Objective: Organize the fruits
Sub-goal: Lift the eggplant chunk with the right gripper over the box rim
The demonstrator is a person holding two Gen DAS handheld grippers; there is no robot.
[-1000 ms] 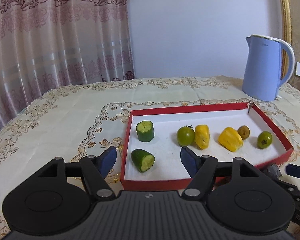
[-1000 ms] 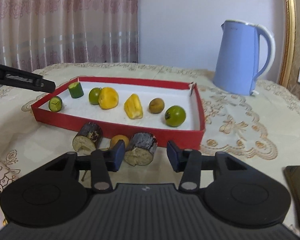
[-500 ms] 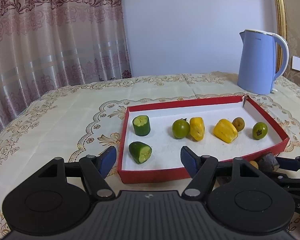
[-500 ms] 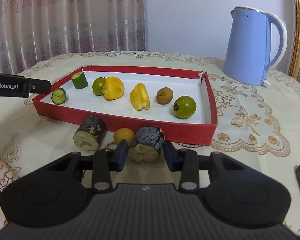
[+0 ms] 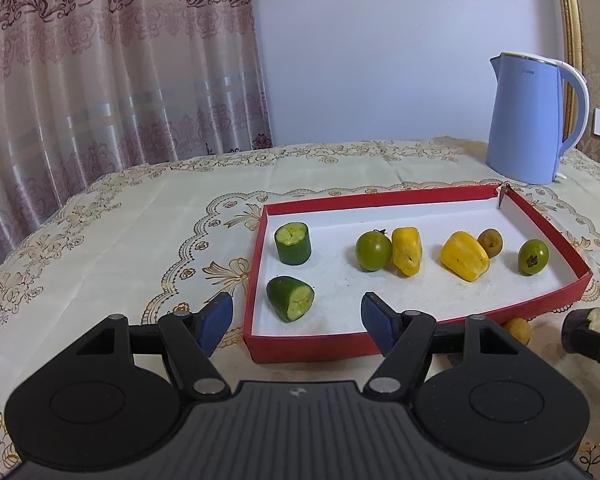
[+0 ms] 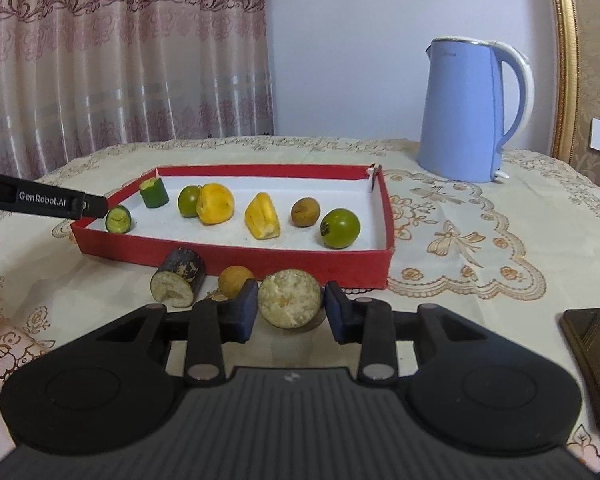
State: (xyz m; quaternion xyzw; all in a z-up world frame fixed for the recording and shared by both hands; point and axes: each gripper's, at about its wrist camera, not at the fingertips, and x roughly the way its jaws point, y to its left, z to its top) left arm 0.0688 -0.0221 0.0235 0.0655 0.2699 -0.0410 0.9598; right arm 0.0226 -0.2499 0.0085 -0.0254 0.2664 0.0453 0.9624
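The right gripper (image 6: pixel 290 310) is clamped on a dark-skinned eggplant chunk (image 6: pixel 290 304), both blue pads pressed to its sides and its pale cut face turned toward the camera. In the left wrist view the same chunk (image 5: pixel 584 326) shows at about 4 o'clock, held at the gripper's tip.

The left gripper (image 5: pixel 296 316) hangs with its jaws wide apart and nothing between them, near the left front corner of the red tray (image 5: pixel 312 346). Seen from the right wrist, its black arm at 9 o'clock bears the white lettering "GenRobot.AI" (image 6: pixel 42 201).

Just outside the tray's front wall (image 6: pixel 236 256), on the embroidered tablecloth (image 6: pixel 460 240), lie a second eggplant chunk (image 6: pixel 178 280) and a small orange fruit (image 6: pixel 236 280), side by side.

Inside the tray, on its white floor, are two green cucumber pieces (image 5: pixel 293 243) at the left end, then a green tomato (image 5: pixel 373 250) touching a yellow pepper piece (image 5: pixel 407 250), another yellow pepper piece (image 5: pixel 464 255), a small brown fruit (image 5: pixel 491 241) and a second green tomato (image 5: pixel 533 256) at the right end.

Behind the tray, toward 1 o'clock, stands a light blue kettle (image 5: pixel 530 120) with a faint "Midea" mark near its top. A dark flat object (image 6: pixel 592 344) lies at 4 o'clock in the right wrist view.
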